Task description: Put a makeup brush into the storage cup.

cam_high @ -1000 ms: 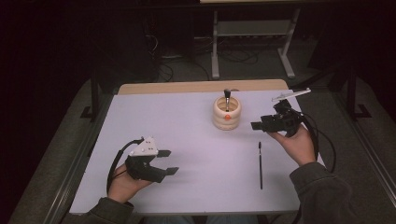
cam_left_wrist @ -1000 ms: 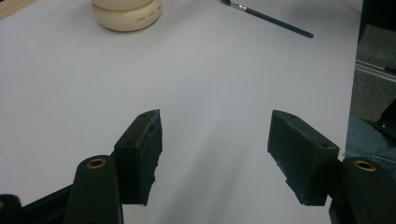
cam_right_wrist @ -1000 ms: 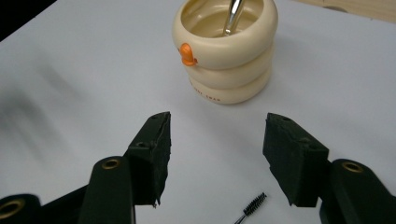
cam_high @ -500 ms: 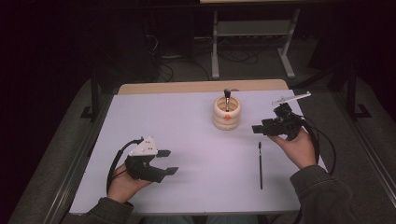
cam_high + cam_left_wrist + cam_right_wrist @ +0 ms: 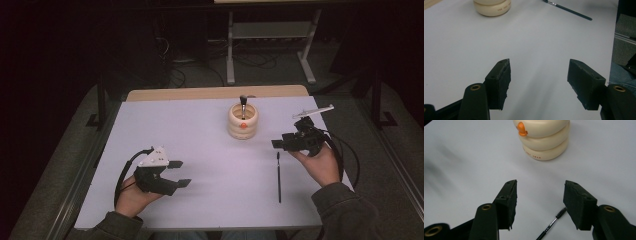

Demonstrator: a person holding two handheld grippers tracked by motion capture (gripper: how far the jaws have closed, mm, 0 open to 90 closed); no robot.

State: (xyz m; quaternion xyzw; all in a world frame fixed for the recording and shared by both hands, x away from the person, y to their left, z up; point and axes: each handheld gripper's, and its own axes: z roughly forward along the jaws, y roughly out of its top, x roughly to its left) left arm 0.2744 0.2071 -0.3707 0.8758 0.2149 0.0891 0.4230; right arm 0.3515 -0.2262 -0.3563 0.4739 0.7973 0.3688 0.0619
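Mascara wand [image 5: 554, 220] lies flat on the white tabletop [image 5: 200, 135], its brush head just below and between the jaws of the right gripper [image 5: 539, 202], which are spread and have just been closing, not touching it. Beyond stands a cream ringed holder [image 5: 243, 121] with a brush [image 5: 243, 104] upright inside. Near the front-left edge, the left gripper [image 5: 180, 173] rests with its jaws spread and empty.

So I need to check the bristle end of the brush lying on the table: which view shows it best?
The right gripper view: the brush lies close between that gripper's open jaws, its spiral bristle tip sharp. The high view shows the brush whole but thin, its tip too small to read. The left gripper view catches the brush far off at the top edge.
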